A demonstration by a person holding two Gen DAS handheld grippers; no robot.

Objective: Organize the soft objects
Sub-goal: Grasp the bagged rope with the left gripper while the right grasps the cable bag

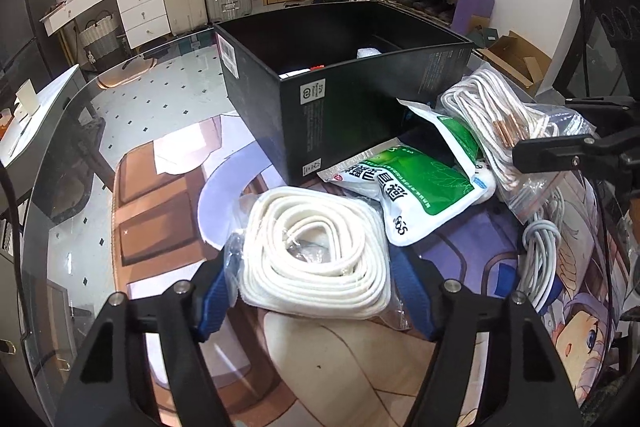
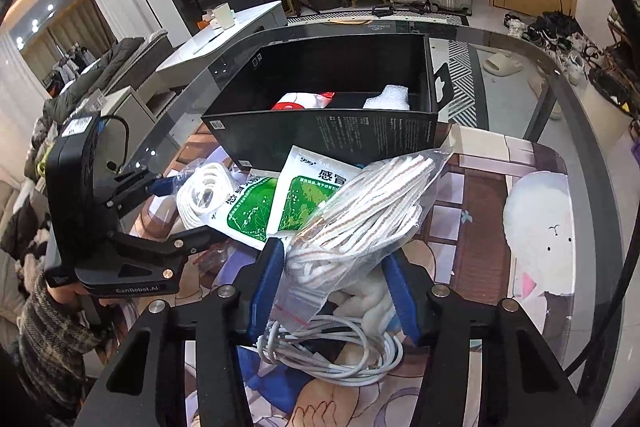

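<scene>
Nearest the left gripper [image 1: 310,291], a bagged coil of white strap [image 1: 316,251] sits between its blue pads, which look pressed against the bag's sides; the right gripper [image 2: 334,287] likewise clasps a clear bag of white cords [image 2: 360,211]. Both bundles lie just in front of the black box [image 1: 340,99], beside green sachets [image 1: 416,183] and a loose white cable [image 2: 328,343]. The step in hand seems the pickup; next, each bag needs lifting clear over the box's near wall

left gripper [image 2: 132,227] reads "genrobot.ai" (green pouch [image 2: 316,201]: 感冒).
</scene>
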